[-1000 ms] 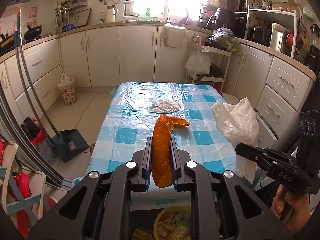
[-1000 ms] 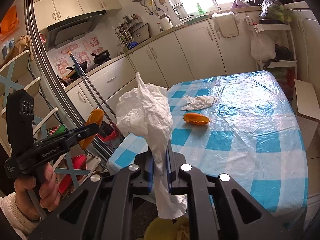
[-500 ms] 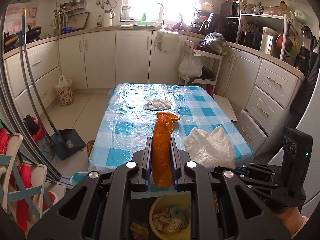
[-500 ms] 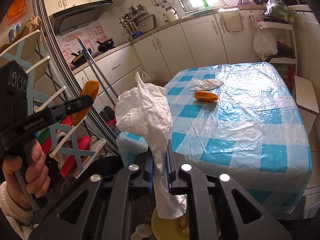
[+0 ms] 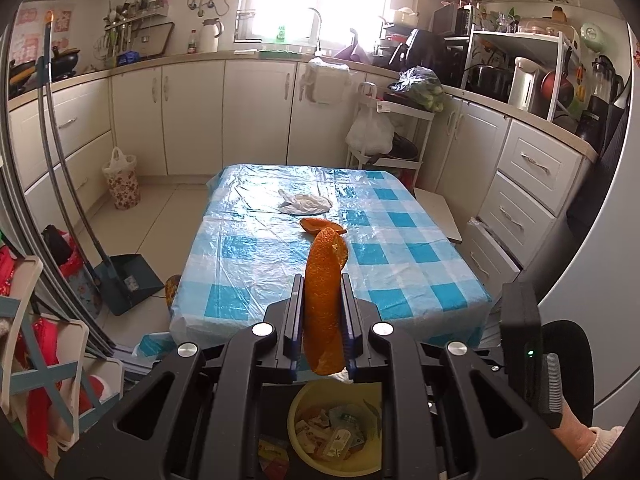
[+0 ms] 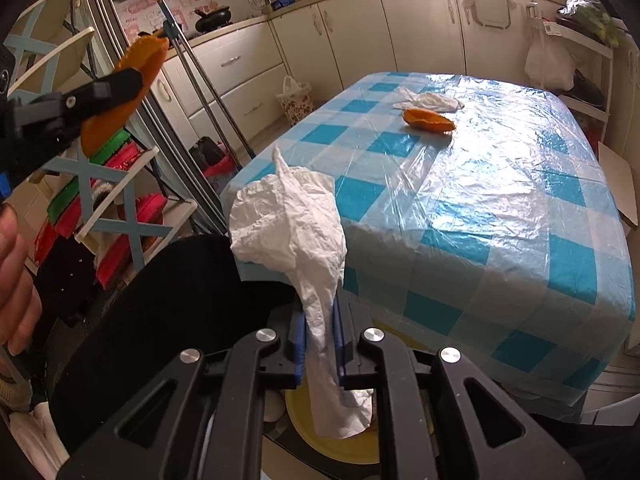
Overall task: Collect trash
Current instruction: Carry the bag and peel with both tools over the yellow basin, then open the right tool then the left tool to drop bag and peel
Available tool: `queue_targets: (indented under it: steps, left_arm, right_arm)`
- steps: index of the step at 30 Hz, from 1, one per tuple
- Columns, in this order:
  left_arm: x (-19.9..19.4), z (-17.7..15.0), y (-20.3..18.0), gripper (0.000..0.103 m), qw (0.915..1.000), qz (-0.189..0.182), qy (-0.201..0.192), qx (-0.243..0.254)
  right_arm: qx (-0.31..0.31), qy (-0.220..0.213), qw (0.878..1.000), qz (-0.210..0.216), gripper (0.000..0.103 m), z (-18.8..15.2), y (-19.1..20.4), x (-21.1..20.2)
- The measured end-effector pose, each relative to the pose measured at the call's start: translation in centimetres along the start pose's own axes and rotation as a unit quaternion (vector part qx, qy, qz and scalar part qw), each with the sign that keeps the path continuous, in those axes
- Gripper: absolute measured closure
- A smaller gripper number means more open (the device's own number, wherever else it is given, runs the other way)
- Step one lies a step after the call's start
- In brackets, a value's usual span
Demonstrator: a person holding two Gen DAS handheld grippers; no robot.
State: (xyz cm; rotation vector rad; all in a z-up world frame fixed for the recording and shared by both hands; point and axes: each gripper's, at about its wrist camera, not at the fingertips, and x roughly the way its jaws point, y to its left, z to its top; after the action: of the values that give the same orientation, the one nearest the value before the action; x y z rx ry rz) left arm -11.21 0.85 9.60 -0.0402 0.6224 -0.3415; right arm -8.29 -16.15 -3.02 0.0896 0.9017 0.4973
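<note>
A long curved strip of orange peel (image 5: pixel 323 308), pebbled and matte on its rind, stands upright in the left gripper (image 5: pixel 320 328), whose jaws are clamped on its lower half; its tip curls over at the top. Directly beneath it sits a round yellow plastic bin (image 5: pixel 300 408) filled with crumpled wrappers whose printing is too small to read. The right gripper (image 6: pixel 320 344) has its jaws pinched on a crumpled white paper napkin (image 6: pixel 296 232), thin and creased, which billows above the fingers and hangs down below them over the same yellow bin (image 6: pixel 304 420).

Farther out, a table under a blue-and-white checked cloth with a glossy clear plastic cover (image 5: pixel 420 264) carries a second, boat-shaped piece of orange peel (image 5: pixel 320 225) and, just beyond it, a wrinkled white tissue (image 5: pixel 306 204). Left of the table a dark blue dustpan (image 5: pixel 128 284) rests on the tiled floor. Cream cabinet doors (image 5: pixel 256 116) line the far wall.
</note>
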Motion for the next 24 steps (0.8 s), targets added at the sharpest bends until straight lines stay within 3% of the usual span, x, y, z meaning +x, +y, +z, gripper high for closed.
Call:
queue_targets:
  steps: [8,16,18,20,24]
  left_arm:
    - [1.4,-1.6,-0.3,0.087,0.9995,-0.011,0.028,-0.003]
    - [2.4,-3.0,-0.1,0.087,0.9986,-0.017,0.049,-0.007]
    - [2.4,-3.1,-0.1,0.087,0.9985,-0.02,0.05,-0.008]
    - [2.5,-3.1,0.0,0.087,0.9983,-0.022,0.052,-0.011]
    - [2.9,-3.6,0.2,0.087,0.9977,-0.024,0.062,-0.013]
  right_arm:
    - [-0.025,0.09,0.995,-0.026,0.088,-1.6,0.7,3.3]
    - [-0.041,0.125,0.99,-0.041,0.081,-2.4,1.1,4.7]
    - [-0.04,0.13,0.99,-0.043,0.076,-2.6,1.0,4.9]
    - [-0.037,0.135,0.989,-0.048,0.064,-2.7,0.9,5.1]
    - [-0.024,0.133,0.989,-0.056,0.057,-2.7,0.3,4.8]
